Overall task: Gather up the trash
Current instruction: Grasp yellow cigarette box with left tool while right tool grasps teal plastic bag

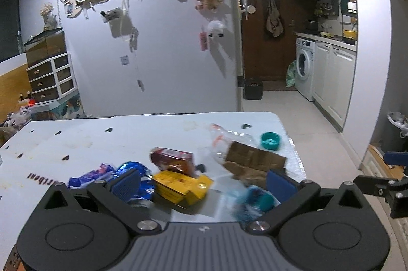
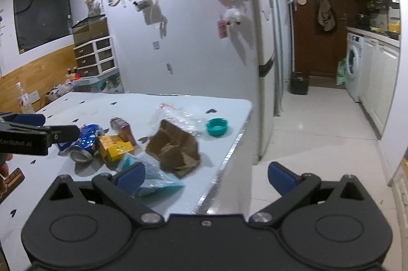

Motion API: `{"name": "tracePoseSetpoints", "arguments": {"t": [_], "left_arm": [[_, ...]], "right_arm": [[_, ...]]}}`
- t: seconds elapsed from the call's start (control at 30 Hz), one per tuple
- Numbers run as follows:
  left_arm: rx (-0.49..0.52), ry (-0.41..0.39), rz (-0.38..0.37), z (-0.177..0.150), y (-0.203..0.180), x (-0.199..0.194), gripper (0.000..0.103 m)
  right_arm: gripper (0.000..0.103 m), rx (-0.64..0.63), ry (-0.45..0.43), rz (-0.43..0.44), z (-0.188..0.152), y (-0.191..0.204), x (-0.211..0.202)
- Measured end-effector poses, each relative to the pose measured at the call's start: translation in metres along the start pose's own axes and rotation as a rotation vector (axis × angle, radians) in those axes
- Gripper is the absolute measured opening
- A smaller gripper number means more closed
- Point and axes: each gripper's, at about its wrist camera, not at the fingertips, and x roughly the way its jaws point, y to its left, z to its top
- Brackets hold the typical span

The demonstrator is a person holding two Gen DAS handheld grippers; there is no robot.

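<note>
Trash lies heaped on the white table (image 1: 76, 141): a blue can (image 2: 85, 141), a yellow box (image 1: 182, 185), a dark red box (image 1: 173, 158), crumpled brown cardboard (image 1: 252, 160), a clear plastic bag (image 1: 227, 136), a teal lid (image 1: 270, 141) and a teal-capped crushed bottle (image 1: 257, 199). My left gripper (image 1: 204, 181) hangs open just above the yellow box and the can. My right gripper (image 2: 206, 175) is open at the table's right edge, its left finger (image 2: 131, 172) over the teal bottle (image 2: 150, 174). In the right wrist view the left gripper (image 2: 38, 128) shows from the side.
The table's right edge (image 2: 229, 153) drops to a tiled floor (image 2: 318, 143). A black bin (image 1: 252, 88) stands by the brown door, and a washing machine (image 1: 304, 67) is in the kitchen. A clear bottle (image 2: 23, 97) stands at the far left of the table.
</note>
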Motion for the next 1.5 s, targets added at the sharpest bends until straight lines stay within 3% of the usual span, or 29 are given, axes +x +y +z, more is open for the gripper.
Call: {"name": "tracePoseSetpoints", "arguments": {"t": [0.17,0.23,0.43,0.57,0.77,0.93,1.1,1.17,1.27,1.33,1.4,1.47,1.5], "left_arm": [[-0.016,0.005,-0.042,-0.002,0.023,0.027,0.098],[-0.047,0.041,-0.082,-0.004,0.031,0.041,0.094],[-0.222,0.201,-0.178,-0.016,0.042,0.087,0.087],[-0.292,0.255,-0.14,-0.026,0.04,0.114,0.087],[-0.408,0.298,-0.083,-0.033,0.048,0.147,0.075],[-0.45,0.275,-0.062,-0.037,0.057,0.153,0.061],[-0.445,0.283,-0.094,-0.039,0.063,0.151,0.026],[-0.43,0.286,-0.104,-0.041,0.064,0.148,0.018],[-0.405,0.283,-0.124,-0.045,0.064,0.141,0.006],[-0.383,0.276,-0.138,-0.046,0.062,0.136,0.003],[-0.369,0.267,-0.15,-0.046,0.06,0.129,0.002],[-0.365,0.25,-0.158,-0.043,0.059,0.124,0.004],[-0.377,0.237,-0.156,-0.04,0.06,0.121,0.011]], "right_arm": [[0.103,-0.003,-0.04,0.043,-0.007,0.017,0.026],[0.103,-0.024,-0.071,0.057,-0.011,0.026,0.036],[0.103,-0.106,-0.025,0.128,-0.014,0.045,0.064],[0.103,-0.133,-0.016,0.158,-0.019,0.049,0.075],[0.103,-0.184,-0.006,0.18,-0.027,0.052,0.084],[0.103,-0.263,-0.01,0.222,-0.028,0.06,0.088],[0.103,-0.296,0.008,0.24,-0.029,0.068,0.097],[0.103,-0.284,0.012,0.247,-0.028,0.067,0.102],[0.09,-0.286,0.02,0.246,-0.026,0.069,0.107],[0.07,-0.296,0.029,0.242,-0.027,0.071,0.108],[0.059,-0.3,0.051,0.257,-0.027,0.072,0.108],[0.056,-0.298,0.054,0.266,-0.027,0.072,0.105],[0.054,-0.3,0.057,0.272,-0.027,0.073,0.104]]}}
